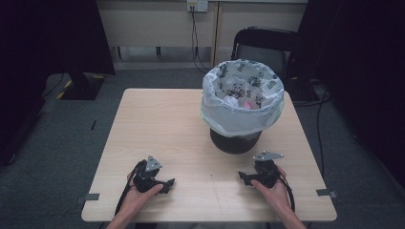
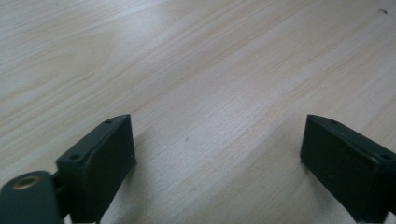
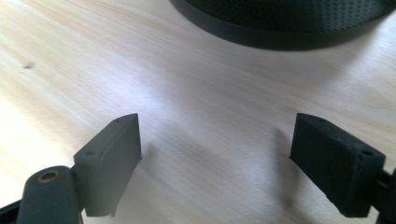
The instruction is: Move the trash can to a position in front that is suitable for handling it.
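Nearest me, both grippers sit low on the light wood table (image 1: pixel 157 119), one in each hand, near its front edge. My left gripper (image 1: pixel 168 183) has its jaws spread wide with nothing between them – in the left gripper view I see just bare pale woodgrain under and ahead of the jaws, plus a tiny dark speck far ahead at upper right. My right gripper (image 1: pixel 242 178) is the same, jaws wide apart and empty, tips pointing inward toward the left one; the two are well apart. A grey three-cornered plate tops each.

Ahead of the right gripper, close, is the black bin (image 3: pixel 285 23) – in the right gripper view its perforated base curves across the top edge, resting on the wood. From above, the bin's white liner bag (image 1: pixel 239 114) with panda prints is folded over the rim; something white and something pink lie inside, can't tell what.

Beyond the table: grey carpet floor (image 1: pixel 62 143), a black chair (image 1: pixel 267 40) behind the bin, a beige cabinet wall (image 1: pixel 153 21) with a socket and cables (image 1: pixel 195 33) hanging down. Dark at both sides of the room.
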The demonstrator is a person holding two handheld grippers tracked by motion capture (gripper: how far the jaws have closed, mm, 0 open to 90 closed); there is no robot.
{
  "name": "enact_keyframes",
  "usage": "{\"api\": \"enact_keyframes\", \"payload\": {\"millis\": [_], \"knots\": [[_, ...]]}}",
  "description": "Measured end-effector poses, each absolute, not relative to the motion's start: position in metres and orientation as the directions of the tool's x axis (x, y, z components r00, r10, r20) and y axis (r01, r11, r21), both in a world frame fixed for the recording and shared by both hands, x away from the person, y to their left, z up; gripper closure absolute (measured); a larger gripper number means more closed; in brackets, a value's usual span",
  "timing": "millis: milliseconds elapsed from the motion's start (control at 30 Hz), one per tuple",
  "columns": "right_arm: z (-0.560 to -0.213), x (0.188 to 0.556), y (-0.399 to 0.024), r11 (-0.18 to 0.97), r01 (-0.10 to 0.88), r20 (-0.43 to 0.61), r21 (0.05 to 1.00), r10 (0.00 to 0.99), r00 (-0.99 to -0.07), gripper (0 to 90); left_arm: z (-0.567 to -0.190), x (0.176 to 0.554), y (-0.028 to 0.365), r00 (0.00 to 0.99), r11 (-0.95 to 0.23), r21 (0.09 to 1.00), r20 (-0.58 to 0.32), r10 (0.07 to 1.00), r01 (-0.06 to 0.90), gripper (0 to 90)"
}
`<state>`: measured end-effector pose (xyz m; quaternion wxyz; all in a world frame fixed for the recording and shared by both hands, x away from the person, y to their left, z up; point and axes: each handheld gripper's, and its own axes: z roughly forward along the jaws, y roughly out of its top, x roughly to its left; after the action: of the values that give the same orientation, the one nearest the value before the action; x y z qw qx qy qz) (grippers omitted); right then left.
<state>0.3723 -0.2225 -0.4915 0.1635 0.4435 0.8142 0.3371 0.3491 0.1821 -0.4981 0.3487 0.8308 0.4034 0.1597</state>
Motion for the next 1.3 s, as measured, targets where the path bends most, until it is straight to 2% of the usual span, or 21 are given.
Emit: {"api": "enact_keyframes", "payload": {"millis": [300,367,400,467,600,667,767,833,900,967,1000,1133,1167,1300], "knots": [[-0.482,0.368,-0.22,0.366,0.565,0.072,0.739,0.791,-0.607,15.9,-0.493,0.347,0.182,0.635,-0.435,0.705,-0.029,0.772,0.561,19.6],[-0.48,0.368,-0.221,0.368,0.563,0.078,0.74,0.784,-0.615,18.8,-0.49,0.346,0.18,0.647,-0.437,0.713,-0.031,0.762,0.548,19.6],[-0.478,0.368,-0.222,0.367,0.558,0.094,0.744,0.77,-0.631,27.6,-0.489,0.346,0.18,0.657,-0.442,0.716,-0.03,0.753,0.54,19.6],[-0.475,0.367,-0.223,0.356,0.55,0.105,0.755,0.763,-0.638,32.2,-0.487,0.345,0.178,0.668,-0.446,0.718,-0.035,0.743,0.534,19.6],[-0.467,0.365,-0.226,0.328,0.536,0.136,0.778,0.745,-0.653,40.2,-0.478,0.346,0.174,0.665,-0.409,0.755,-0.047,0.745,0.512,19.6],[-0.462,0.366,-0.228,0.308,0.536,0.164,0.786,0.731,-0.662,41.0,-0.475,0.347,0.173,0.662,-0.405,0.758,-0.047,0.748,0.511,19.6],[-0.456,0.368,-0.231,0.305,0.535,0.173,0.788,0.723,-0.668,40.8,-0.467,0.357,0.168,0.668,-0.401,0.769,-0.046,0.742,0.498,19.6],[-0.449,0.37,-0.235,0.3,0.53,0.167,0.794,0.729,-0.664,40.2,-0.463,0.364,0.164,0.663,-0.367,0.776,-0.086,0.744,0.513,19.5],[-0.442,0.373,-0.241,0.284,0.524,0.171,0.803,0.732,-0.659,40.8,-0.457,0.372,0.156,0.676,-0.369,0.781,-0.09,0.732,0.504,19.5],[-0.431,0.375,-0.252,0.225,0.522,0.216,0.823,0.726,-0.653,49.7,-0.45,0.381,0.148,0.682,-0.366,0.797,-0.077,0.728,0.48,19.5],[-0.431,0.375,-0.252,0.225,0.522,0.216,0.823,0.726,-0.653,49.7,-0.447,0.386,0.144,0.689,-0.369,0.801,-0.073,0.721,0.471,19.5],[-0.415,0.386,-0.265,0.197,0.491,0.198,0.849,0.741,-0.641,61.5,-0.443,0.41,0.125,0.716,-0.397,0.794,-0.068,0.695,0.46,18.3],[-0.414,0.39,-0.268,0.195,0.489,0.196,0.85,0.745,-0.638,62.7,-0.441,0.423,0.12,0.71,-0.361,0.803,-0.107,0.696,0.474,19.3],[-0.412,0.401,-0.278,0.199,0.503,0.19,0.841,0.762,-0.619,65.6,-0.434,0.441,0.114,0.688,-0.331,0.813,-0.113,0.717,0.479,21.3]]}}
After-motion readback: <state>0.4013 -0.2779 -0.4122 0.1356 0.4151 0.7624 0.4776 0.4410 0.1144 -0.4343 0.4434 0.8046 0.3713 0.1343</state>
